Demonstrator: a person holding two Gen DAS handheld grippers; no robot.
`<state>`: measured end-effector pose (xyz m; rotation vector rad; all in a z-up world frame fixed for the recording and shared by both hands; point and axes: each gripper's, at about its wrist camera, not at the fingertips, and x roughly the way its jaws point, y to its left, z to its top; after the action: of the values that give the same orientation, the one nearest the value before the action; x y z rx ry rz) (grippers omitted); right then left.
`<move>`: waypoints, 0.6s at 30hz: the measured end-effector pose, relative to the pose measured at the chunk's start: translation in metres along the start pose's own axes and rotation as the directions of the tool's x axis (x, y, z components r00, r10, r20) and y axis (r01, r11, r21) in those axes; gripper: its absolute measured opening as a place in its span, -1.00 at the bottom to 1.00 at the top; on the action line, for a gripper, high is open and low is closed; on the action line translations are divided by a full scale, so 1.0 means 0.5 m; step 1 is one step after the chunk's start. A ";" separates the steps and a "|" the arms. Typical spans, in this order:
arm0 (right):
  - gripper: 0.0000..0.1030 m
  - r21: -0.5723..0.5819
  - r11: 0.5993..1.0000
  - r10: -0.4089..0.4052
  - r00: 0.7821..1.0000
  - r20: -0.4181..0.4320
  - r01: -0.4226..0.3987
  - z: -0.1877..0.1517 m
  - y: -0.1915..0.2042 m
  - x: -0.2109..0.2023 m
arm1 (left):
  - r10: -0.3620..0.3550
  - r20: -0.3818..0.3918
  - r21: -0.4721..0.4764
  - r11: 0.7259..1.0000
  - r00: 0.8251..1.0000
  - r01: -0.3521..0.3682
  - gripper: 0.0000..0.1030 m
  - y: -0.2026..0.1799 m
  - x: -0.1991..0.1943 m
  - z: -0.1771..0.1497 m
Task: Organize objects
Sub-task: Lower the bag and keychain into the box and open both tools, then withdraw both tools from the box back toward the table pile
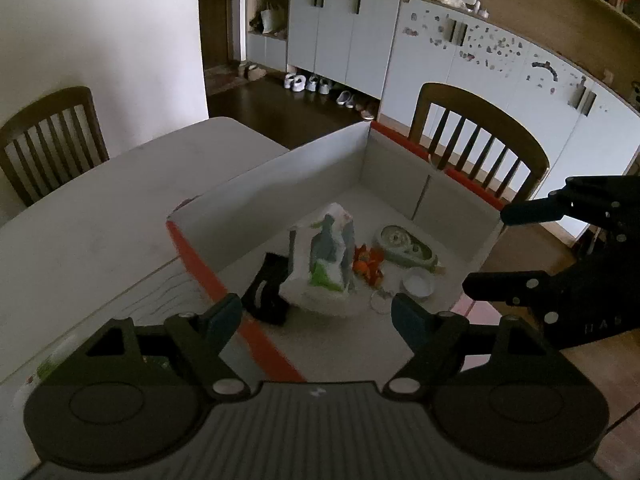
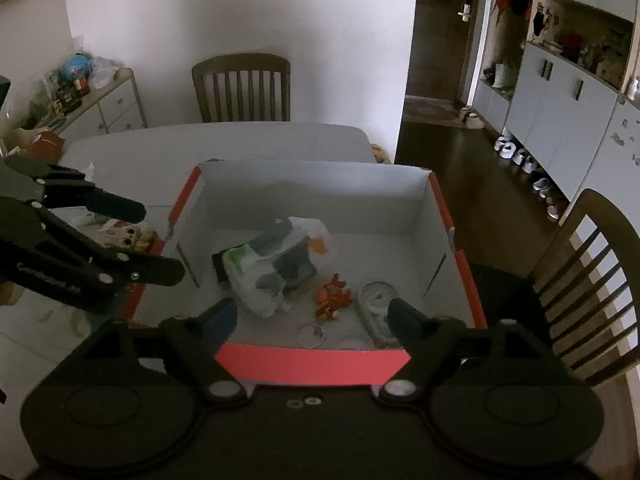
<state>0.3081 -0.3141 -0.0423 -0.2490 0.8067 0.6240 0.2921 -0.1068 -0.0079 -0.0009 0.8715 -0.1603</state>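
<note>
An open white box with red rims (image 1: 200,258) (image 2: 312,362) stands on the table. Inside lie a white plastic packet with green and grey print (image 1: 324,264) (image 2: 272,268), a small orange toy (image 1: 366,264) (image 2: 332,298), a pale green tape dispenser (image 1: 406,246) (image 2: 376,308), a black object (image 1: 266,288), a white cap (image 1: 418,284) and a clear disc (image 2: 311,335). My left gripper (image 1: 316,318) (image 2: 156,240) is open and empty above the box's near-left edge. My right gripper (image 2: 312,316) (image 1: 486,250) is open and empty over the box's near edge.
The white table (image 1: 100,208) (image 2: 240,140) holds a printed packet (image 2: 126,236) left of the box. Wooden chairs (image 1: 476,140) (image 2: 242,86) (image 2: 596,280) stand around the table. White cabinets (image 1: 360,40) and shoes on the floor (image 2: 520,156) line the wall.
</note>
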 end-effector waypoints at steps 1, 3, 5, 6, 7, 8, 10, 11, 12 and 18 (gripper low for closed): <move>0.66 0.004 1.000 0.000 1.000 0.000 0.000 -0.001 0.008 -0.001 | 0.001 0.003 -0.005 1.000 1.000 -0.001 0.59 0.004 -0.007 -0.007; 0.72 0.015 1.000 0.005 1.000 0.003 -0.005 -0.003 0.024 -0.005 | 0.002 0.009 -0.015 1.000 1.000 -0.002 0.59 0.013 -0.023 -0.019; 0.82 0.024 1.000 0.010 1.000 0.011 -0.010 -0.004 0.043 -0.010 | 0.010 0.021 -0.022 1.000 1.000 -0.009 0.59 0.023 -0.041 -0.033; 0.84 0.031 0.999 0.017 1.000 0.016 -0.017 -0.004 0.053 -0.012 | 0.013 0.027 -0.025 1.000 1.000 -0.012 0.59 0.029 -0.051 -0.039; 0.86 0.038 0.999 0.024 1.000 0.019 -0.025 -0.004 0.064 -0.014 | 0.015 0.034 -0.030 0.999 0.999 -0.014 0.59 0.036 -0.061 -0.046; 0.90 0.042 0.999 0.026 0.999 0.021 -0.026 -0.006 0.076 -0.017 | 0.017 0.039 -0.033 0.999 0.999 -0.015 0.59 0.041 -0.070 -0.052; 0.95 0.045 0.998 0.031 0.999 0.025 -0.032 -0.007 0.100 -0.021 | 0.024 0.049 -0.046 0.999 0.998 -0.022 0.59 0.057 -0.090 -0.066; 0.96 0.044 0.998 0.034 0.999 0.025 -0.035 -0.008 0.112 -0.022 | 0.027 0.052 -0.051 0.998 0.998 -0.025 0.59 0.064 -0.098 -0.072; 0.96 0.042 0.998 0.035 0.999 0.022 -0.036 -0.009 0.125 -0.023 | 0.029 0.055 -0.056 0.998 0.998 -0.026 0.59 0.072 -0.105 -0.080; 0.97 0.036 0.999 0.035 0.999 0.001 -0.035 -0.014 0.197 -0.017 | 0.043 0.051 -0.097 0.995 0.998 -0.038 0.59 0.134 -0.142 -0.129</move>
<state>0.2396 -0.2424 -0.0383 -0.2021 0.8225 0.6415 0.2074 -0.0267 0.0002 -0.0769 0.8250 -0.0803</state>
